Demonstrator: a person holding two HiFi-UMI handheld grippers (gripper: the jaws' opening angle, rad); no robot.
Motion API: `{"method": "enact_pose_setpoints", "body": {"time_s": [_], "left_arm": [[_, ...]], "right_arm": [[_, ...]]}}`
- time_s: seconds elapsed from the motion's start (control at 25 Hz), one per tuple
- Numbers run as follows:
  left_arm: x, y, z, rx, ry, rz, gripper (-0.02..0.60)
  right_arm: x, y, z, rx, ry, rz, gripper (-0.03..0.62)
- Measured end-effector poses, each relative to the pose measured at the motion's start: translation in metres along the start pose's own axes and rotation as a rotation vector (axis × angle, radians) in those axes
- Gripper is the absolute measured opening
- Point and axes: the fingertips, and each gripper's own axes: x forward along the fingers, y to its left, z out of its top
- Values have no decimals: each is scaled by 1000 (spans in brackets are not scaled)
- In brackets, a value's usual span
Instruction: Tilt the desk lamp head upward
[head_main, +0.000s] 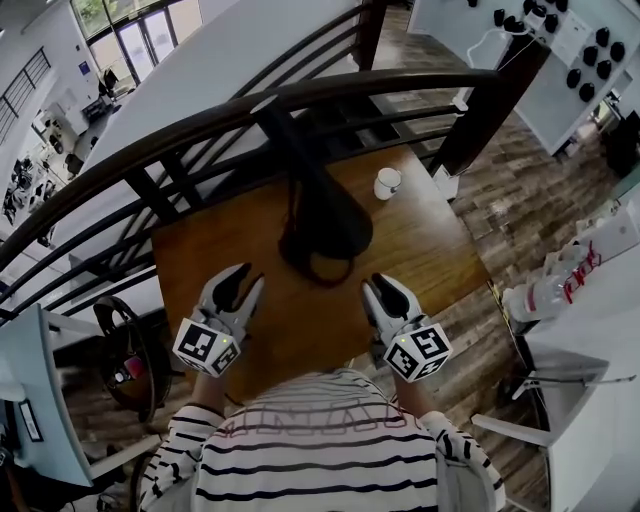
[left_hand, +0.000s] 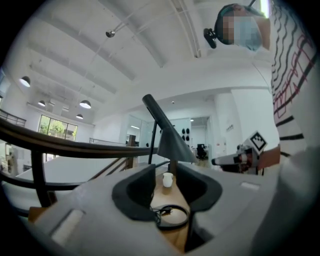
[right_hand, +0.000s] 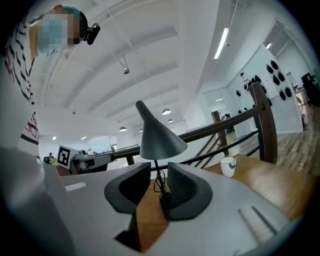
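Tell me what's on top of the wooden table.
A dark desk lamp and a small white cup stand on the table. From above, the lamp's shade covers part of its base and the wood beneath.

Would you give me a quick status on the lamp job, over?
Left gripper, right gripper open, empty. Desk lamp ahead, untouched. White cup stands aside.
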Motion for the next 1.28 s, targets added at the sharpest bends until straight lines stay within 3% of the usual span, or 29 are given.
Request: {"method": "enact_pose_setpoints", "body": {"time_s": [0.2,0.4,0.6,1.28], "left_arm": [[31,16,-9,44,28,-5,131],[59,30,-26,77,93,-32,197],[83,46,-42,115,140,-47,202],[162,66,-81,138,220,-120,201]], "right_arm": [[21,-16,-10,-9,30,14,104],[42,-28,-19,-20,57,25,121],[60,-35,-27,-28,86,45,129],[83,-41,-18,-114,-24,93,129]]}}
